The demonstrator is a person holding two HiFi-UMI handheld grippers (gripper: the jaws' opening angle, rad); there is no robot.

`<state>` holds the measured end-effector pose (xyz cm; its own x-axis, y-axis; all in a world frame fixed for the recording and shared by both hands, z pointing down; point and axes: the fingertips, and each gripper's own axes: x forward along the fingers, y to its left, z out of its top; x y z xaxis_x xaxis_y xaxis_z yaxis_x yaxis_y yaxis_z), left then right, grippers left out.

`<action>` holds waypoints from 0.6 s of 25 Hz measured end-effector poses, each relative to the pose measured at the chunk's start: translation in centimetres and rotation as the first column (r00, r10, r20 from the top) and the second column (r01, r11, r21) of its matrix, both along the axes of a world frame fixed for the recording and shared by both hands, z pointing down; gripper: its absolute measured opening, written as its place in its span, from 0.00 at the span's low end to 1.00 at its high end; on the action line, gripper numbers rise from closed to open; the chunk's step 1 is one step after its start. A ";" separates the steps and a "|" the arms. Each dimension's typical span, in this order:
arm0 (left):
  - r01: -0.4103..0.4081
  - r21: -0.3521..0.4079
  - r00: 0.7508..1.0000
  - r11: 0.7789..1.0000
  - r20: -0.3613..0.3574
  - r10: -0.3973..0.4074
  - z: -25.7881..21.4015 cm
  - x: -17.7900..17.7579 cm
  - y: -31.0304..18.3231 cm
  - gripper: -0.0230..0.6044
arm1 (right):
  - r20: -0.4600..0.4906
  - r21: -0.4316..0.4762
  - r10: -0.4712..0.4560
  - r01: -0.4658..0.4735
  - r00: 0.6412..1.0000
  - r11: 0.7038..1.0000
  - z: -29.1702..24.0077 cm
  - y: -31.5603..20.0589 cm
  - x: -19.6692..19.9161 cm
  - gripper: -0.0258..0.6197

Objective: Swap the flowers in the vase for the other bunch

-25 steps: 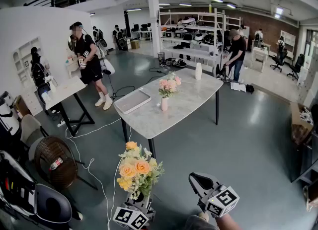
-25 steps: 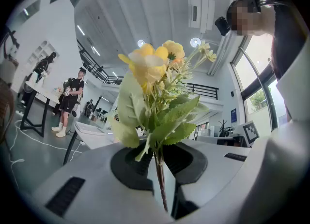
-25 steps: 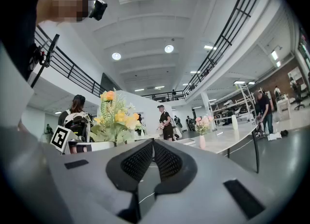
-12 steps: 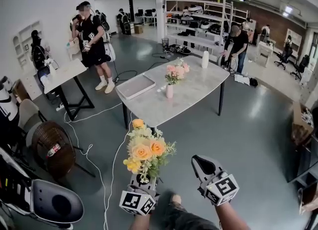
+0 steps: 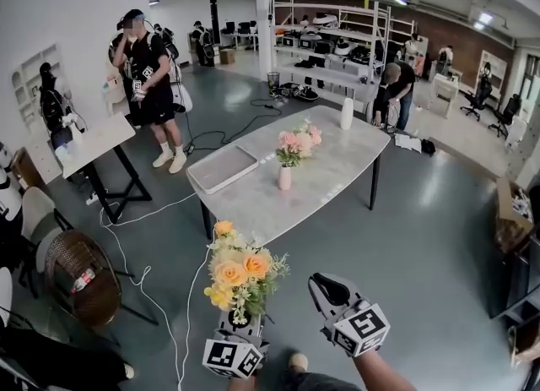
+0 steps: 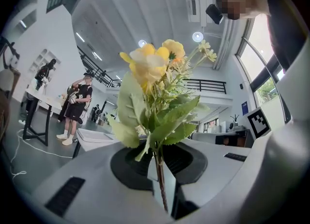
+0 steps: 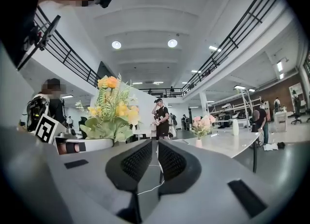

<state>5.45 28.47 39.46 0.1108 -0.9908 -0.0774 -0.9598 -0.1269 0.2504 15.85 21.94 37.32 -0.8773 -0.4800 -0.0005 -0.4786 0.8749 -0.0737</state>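
Note:
A bunch of yellow and orange flowers stands upright in my left gripper, whose jaws are shut on its stems. In the right gripper view the same bunch shows at the left. My right gripper is beside it, level, shut and holding nothing; its pads nearly meet. Ahead on the marble table stands a small pink vase holding pink flowers. These pink flowers show far off in the right gripper view. Both grippers are well short of the table.
A flat grey tray lies on the table's left end and a white bottle stands at its far end. A person in black stands by a white side table. A wicker chair and floor cables lie to my left.
Both grippers have travelled forward toward the table, the left still gripping the yellow bunch. The black chair at the lower left has mostly slipped out of view.

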 end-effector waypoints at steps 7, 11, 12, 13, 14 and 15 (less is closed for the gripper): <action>-0.020 -0.002 1.000 1.000 -0.009 0.020 1.1 -1.7 -5.1 0.13 | -0.044 -0.030 -0.021 0.020 0.999 0.999 1.7 -4.8 -3.3 0.09; -0.005 -0.010 1.000 1.000 -0.025 0.004 1.6 -2.9 -6.4 0.13 | -0.059 -0.053 -0.013 0.010 0.998 0.999 2.8 -6.4 -4.4 0.09; -0.003 -0.015 1.000 1.000 -0.028 0.003 1.8 -3.2 -6.6 0.13 | -0.063 -0.055 -0.013 0.010 0.998 0.998 3.1 -6.6 -4.6 0.09; -0.003 -0.020 1.000 1.000 -0.031 0.002 2.0 -3.4 -6.8 0.13 | -0.066 -0.060 -0.011 0.007 0.998 0.998 3.4 -6.8 -4.7 0.09; -0.002 -0.023 0.999 1.000 -0.035 0.001 2.1 -3.6 -7.2 0.13 | -0.069 -0.070 -0.007 0.002 0.998 0.998 3.6 -7.1 -4.8 0.09; 0.000 -0.024 0.999 1.000 -0.039 -0.001 2.1 -3.8 -7.6 0.13 | -0.073 -0.082 -0.001 -0.005 0.997 0.997 3.9 -7.5 -4.9 0.09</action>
<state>1.64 20.89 41.61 0.1081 -0.9924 -0.0581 -0.9493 -0.1204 0.2903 10.99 14.42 41.26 -0.8724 -0.4778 0.1028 -0.4874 0.8662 -0.1103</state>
